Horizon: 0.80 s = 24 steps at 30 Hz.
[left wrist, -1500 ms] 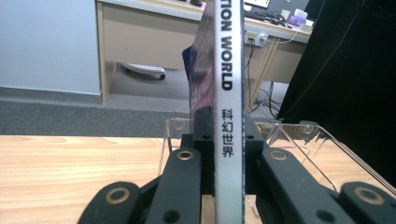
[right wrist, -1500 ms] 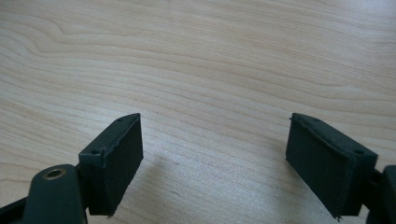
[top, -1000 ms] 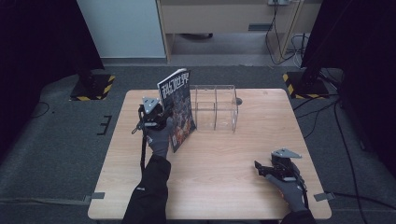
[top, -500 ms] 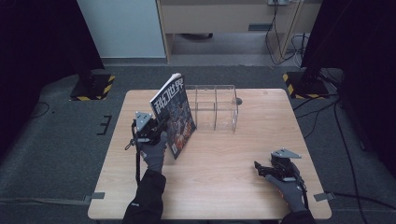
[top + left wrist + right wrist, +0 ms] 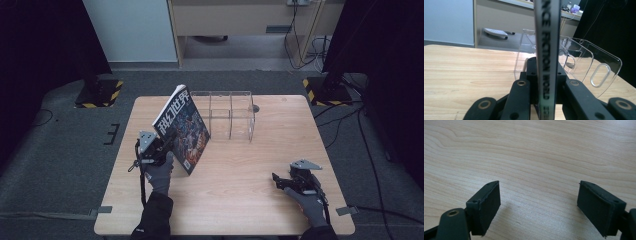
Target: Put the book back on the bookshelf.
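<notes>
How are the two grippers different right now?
The left gripper is shut on a magazine, holding it up on edge and tilted above the table; the right gripper holds nothing. The left one's black fingers squeeze the magazine's spine, while the right one's fingers stand wide apart over bare wood. Both have a grey three-cornered plate on top and sit in gloved hands.

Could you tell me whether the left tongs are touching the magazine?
Touching. The left gripper view shows the left tongs shut on the magazine, both jaws pressed against its spine edge; the high view shows it held tilted above the table.
</notes>
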Motion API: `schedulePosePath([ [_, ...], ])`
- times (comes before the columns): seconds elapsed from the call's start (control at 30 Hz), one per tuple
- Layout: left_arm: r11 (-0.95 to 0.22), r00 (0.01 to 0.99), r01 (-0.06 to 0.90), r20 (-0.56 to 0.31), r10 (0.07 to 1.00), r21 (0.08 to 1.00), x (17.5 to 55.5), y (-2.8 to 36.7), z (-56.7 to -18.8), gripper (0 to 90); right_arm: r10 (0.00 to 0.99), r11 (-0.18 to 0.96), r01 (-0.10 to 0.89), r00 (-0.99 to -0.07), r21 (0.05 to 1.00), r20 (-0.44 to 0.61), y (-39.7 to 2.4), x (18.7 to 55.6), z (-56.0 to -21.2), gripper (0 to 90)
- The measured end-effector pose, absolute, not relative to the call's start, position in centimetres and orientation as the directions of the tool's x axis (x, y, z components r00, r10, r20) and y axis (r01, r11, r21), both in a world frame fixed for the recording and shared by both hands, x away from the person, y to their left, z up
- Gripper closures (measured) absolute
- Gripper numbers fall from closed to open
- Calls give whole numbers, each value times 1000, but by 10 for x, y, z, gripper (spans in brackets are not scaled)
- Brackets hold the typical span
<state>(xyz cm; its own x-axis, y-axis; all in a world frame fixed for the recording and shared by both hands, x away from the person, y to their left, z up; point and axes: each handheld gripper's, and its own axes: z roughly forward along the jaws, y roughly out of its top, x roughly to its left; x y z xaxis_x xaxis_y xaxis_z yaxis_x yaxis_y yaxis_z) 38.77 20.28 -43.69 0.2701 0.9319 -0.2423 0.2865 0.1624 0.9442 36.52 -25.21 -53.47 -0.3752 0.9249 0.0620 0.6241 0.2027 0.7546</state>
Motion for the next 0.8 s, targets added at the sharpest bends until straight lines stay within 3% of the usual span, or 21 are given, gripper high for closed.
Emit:
schedulePosePath([
  [0.47,114,287,261,-190,939,959,399,208,-410,761,927,194,625,-368,756,67,-253,365,-534,187],
  [0.8,98,296,285,-185,937,954,404,201,-398,818,928,190,628,-365,755,70,-253,365,-534,187],
])
